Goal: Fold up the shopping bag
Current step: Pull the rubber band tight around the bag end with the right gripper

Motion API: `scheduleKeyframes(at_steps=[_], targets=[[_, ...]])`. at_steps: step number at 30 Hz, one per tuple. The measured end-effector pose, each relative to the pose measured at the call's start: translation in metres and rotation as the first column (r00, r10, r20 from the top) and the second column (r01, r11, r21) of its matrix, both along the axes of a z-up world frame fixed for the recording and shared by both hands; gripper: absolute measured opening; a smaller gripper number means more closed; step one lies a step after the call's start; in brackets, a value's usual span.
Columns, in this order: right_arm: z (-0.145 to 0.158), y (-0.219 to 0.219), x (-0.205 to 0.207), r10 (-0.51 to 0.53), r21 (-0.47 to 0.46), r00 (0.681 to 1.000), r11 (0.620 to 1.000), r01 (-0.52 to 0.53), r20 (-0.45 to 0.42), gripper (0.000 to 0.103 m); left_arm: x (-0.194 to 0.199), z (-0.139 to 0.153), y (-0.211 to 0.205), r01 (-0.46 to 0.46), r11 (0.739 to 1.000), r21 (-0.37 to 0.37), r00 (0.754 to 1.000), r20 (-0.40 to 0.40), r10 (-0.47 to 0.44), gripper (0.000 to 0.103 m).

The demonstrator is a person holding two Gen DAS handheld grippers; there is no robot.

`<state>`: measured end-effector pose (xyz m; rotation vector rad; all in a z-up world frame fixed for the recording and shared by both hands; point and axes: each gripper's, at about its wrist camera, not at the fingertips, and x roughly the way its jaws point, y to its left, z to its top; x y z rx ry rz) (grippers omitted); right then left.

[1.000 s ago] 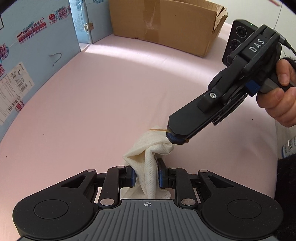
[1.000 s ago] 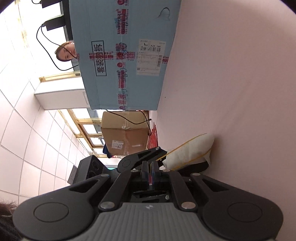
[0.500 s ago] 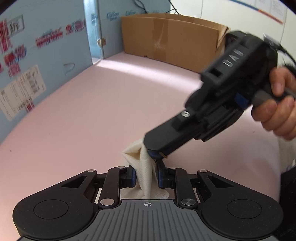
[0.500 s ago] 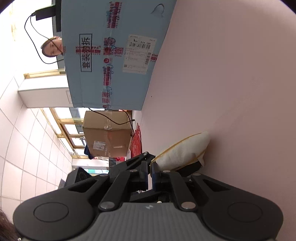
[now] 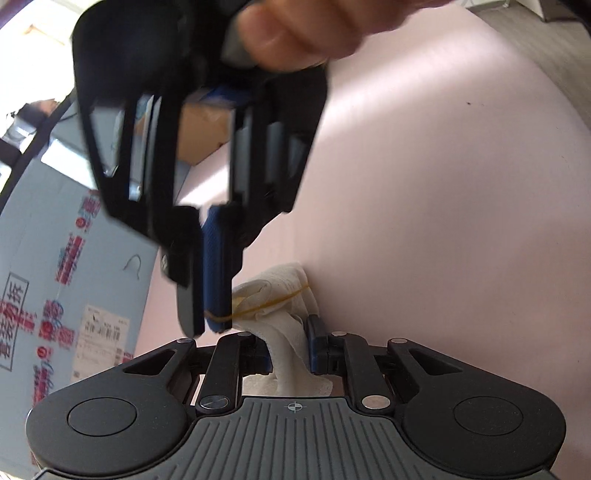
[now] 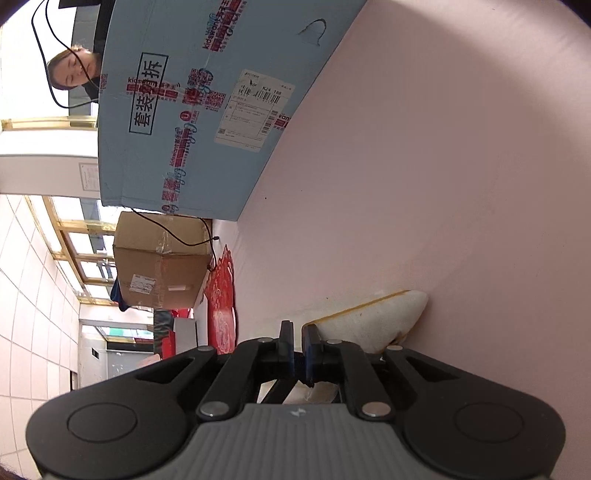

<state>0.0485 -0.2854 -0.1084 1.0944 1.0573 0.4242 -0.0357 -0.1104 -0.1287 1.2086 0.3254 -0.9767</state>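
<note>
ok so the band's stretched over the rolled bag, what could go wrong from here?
1. The right gripper pinches the rubber band only at its very tips; under stretch it could slip out and snap back.
2. The band crosses just the outer end of the rolled bag, so it may slide off and let the roll loosen.
3. The left gripper has its jaws closing on the bag; the band's pull might drag the roll sideways.

Count: one white shopping bag (image 5: 284, 332), bundled. One yellow rubber band (image 5: 273, 303) round it. Two grippers: left gripper (image 5: 290, 349), right gripper (image 5: 207, 325). One hand (image 5: 295, 26) in view. Two boxes: one blue printed carton (image 6: 207, 110), one brown cardboard box (image 6: 162, 273). One pink counter (image 6: 443, 184).
</note>
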Motion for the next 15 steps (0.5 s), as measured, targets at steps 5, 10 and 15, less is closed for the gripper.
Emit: scheduleKeyframes(at_steps=[5, 10, 15], targets=[[-0.004, 0.018, 0.029, 0.117, -0.065, 0.993, 0.991, -0.118, -0.022, 0.008, -0.002, -0.001, 0.005, 0.044, 0.999, 0.005, 0.999, 0.022, -0.044, 0.012], [-0.009, 0.027, 0.062, 0.225, -0.188, 0.971, 0.954, -0.236, -0.076, 0.009, 0.006, 0.005, 0.016, 0.037, 0.998, -0.056, 0.999, -0.025, -0.038, 0.012], [-0.004, 0.037, 0.078, 0.412, -0.186, 0.907, 0.887, -0.422, -0.09, 0.02, 0.023, 0.035, 0.043, -0.013, 0.969, -0.248, 0.979, -0.198, -0.038, 0.015]])
